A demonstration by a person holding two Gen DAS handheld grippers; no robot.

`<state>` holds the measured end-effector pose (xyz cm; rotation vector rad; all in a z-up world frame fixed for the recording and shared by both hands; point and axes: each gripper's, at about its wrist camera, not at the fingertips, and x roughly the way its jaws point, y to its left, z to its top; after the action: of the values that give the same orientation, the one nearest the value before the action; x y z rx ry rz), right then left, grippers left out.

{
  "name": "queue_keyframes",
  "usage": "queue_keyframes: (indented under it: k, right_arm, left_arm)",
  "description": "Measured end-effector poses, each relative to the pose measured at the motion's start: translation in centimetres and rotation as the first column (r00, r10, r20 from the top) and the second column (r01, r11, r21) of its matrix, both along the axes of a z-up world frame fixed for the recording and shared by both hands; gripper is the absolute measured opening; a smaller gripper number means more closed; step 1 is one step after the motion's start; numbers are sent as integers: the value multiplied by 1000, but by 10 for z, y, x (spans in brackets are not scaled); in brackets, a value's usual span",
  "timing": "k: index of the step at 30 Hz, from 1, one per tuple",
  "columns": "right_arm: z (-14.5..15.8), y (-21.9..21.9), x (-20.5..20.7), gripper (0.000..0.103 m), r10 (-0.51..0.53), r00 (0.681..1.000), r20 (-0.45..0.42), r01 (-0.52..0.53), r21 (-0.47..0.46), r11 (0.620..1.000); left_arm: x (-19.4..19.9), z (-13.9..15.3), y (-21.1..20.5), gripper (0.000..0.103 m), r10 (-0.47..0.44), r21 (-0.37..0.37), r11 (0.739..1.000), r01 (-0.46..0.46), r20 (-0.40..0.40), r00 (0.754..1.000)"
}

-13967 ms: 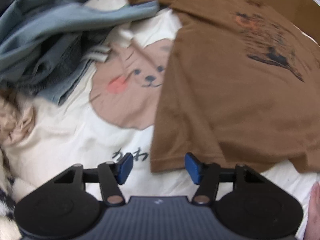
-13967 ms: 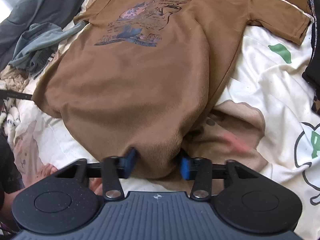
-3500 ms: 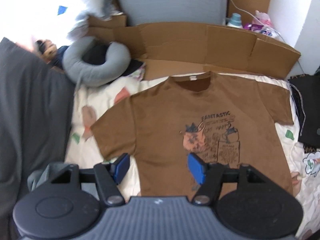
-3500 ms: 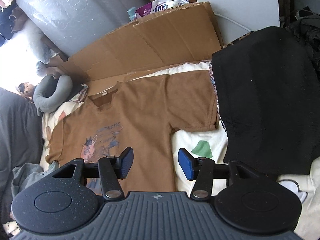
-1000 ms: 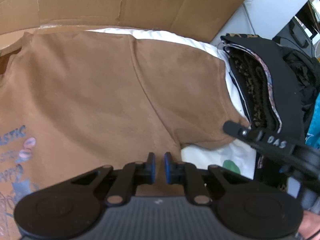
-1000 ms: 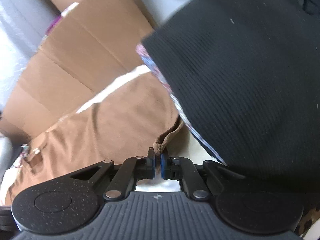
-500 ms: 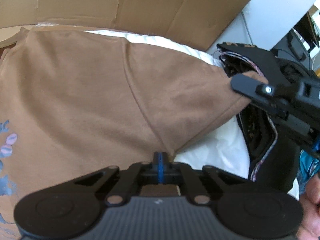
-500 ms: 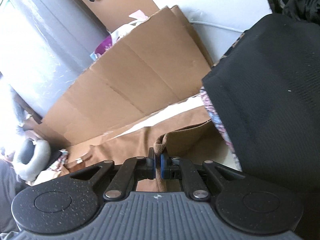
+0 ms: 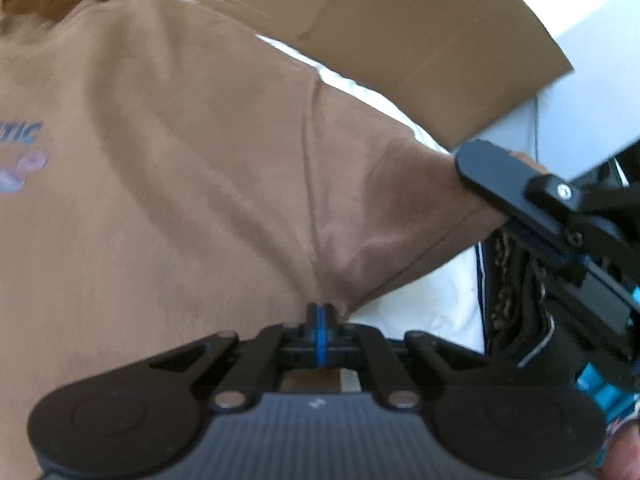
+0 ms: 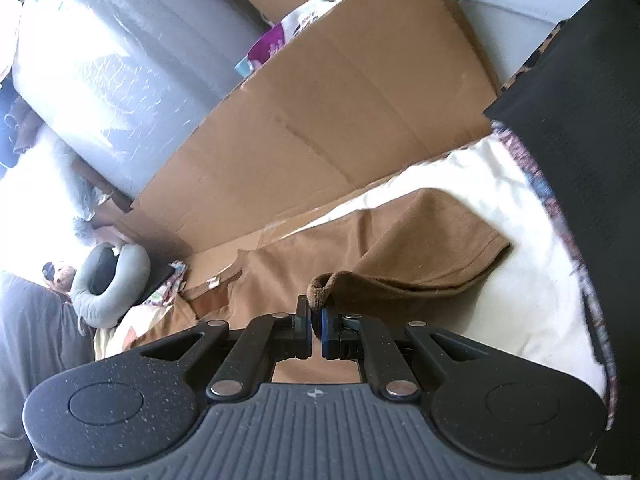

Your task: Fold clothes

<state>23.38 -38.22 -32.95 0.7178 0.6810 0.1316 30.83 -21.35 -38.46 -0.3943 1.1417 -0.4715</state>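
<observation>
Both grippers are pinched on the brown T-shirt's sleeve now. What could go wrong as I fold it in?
1. The right gripper holds only the rolled sleeve hem, so a tug may pull it free.
2. The left gripper pinches the brown T-shirt at the underarm; pulling may drag and wrinkle the body.
3. The black garment lies close beside the sleeve and might snag.

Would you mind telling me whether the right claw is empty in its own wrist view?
No, the right claw is shut on the hem of the brown T-shirt sleeve, bunched between its pads.
</observation>
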Motion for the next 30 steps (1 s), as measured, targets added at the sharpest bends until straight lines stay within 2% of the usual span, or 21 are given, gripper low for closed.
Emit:
queue_keyframes:
  k: [6, 11, 14, 15, 17, 18, 20, 22, 26, 28, 30]
  right_arm:
    - [-3, 13, 4, 2, 62, 998, -25, -61, 30, 998]
    - [-7, 20, 2, 2, 106, 994, -36, -105, 38, 994]
    - [-8, 23, 1, 11, 140, 990, -36, -138, 49, 989]
    - [-8, 24, -1, 25, 152, 988, -33, -149, 60, 987]
    - [-8, 24, -5, 41, 161, 987, -23, -158, 78, 984]
    - [-8, 23, -7, 41, 158, 987, -21, -156, 82, 984]
    - [-8, 19, -12, 41, 149, 989, -23, -146, 90, 985]
    - [-9, 16, -17, 42, 139, 990, -27, -136, 97, 986]
    - [-10, 5, -28, 42, 104, 994, -39, -100, 90, 991]
    - [-14, 0, -32, 42, 85, 995, -53, -81, 71, 994]
    - [-19, -3, -36, 42, 71, 995, -75, -69, 32, 997]
  left_arm:
    - [-10, -6, 8, 0, 96, -55, 994, -97, -16, 995]
    - [-12, -8, 11, 1, 109, -66, 992, -109, -10, 994]
    - [-14, -7, 14, 1, 109, -71, 991, -110, -19, 994]
    - [-15, -7, 16, 1, 108, -72, 991, -110, -25, 994]
    - [-19, -4, 20, 1, 101, -63, 993, -103, -41, 994]
    - [-21, -2, 23, 2, 98, -54, 993, -101, -48, 994]
    - [-30, 6, 31, 7, 118, -33, 992, -120, -46, 992]
    - [-38, 14, 39, 24, 143, -12, 990, -143, -34, 989]
    - [-49, 32, 44, 29, 126, 73, 989, -128, 20, 992]
    - [-50, 39, 47, 49, 121, 118, 985, -126, 46, 992]
    - [-50, 45, 49, 54, 117, 160, 979, -128, 78, 990]
